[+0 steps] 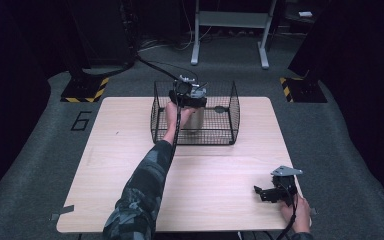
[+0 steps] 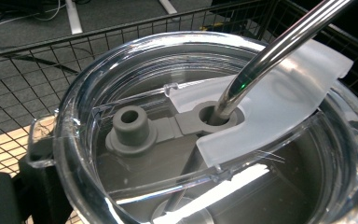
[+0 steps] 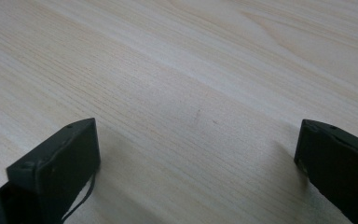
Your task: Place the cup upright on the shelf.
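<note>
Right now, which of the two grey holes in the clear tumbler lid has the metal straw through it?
The flat grey hole under the frosted flap holds the shiny metal straw; the raised round grey hole is empty.

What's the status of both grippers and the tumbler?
Left gripper at tumbler inside wire basket. Right gripper open, idle on table. Nothing blocking.

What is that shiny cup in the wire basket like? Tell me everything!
The cup is a silvery metal tumbler standing upright inside the black wire basket. It wears a clear plastic lid with a grey stopper, and a metal straw leans out through a hole. The left gripper is at its top.
</note>
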